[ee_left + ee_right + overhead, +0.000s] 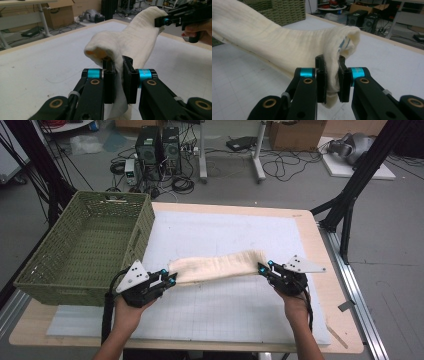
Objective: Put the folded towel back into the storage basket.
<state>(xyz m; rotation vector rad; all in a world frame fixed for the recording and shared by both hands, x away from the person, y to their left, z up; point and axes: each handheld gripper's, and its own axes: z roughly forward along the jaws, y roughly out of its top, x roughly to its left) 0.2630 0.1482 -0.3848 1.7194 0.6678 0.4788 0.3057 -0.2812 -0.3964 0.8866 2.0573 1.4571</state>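
cream towel folded, stretched just above near-centre surface | my left gripper and right gripper each clamp one end | I keep tension even, ends level | green basket far left

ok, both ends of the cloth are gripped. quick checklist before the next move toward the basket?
1. Left gripper shut on the cream cloth: ok.
2. Right gripper shut on the cloth's other end: ok.
3. Cloth spans between the grippers without snagging: ok.
4. Cloth fully lifted off the white mat: cannot tell.
5. Green basket has room inside: ok, the visible floor is bare.
6. Basket sits on the person's left, beside the left gripper: ok.
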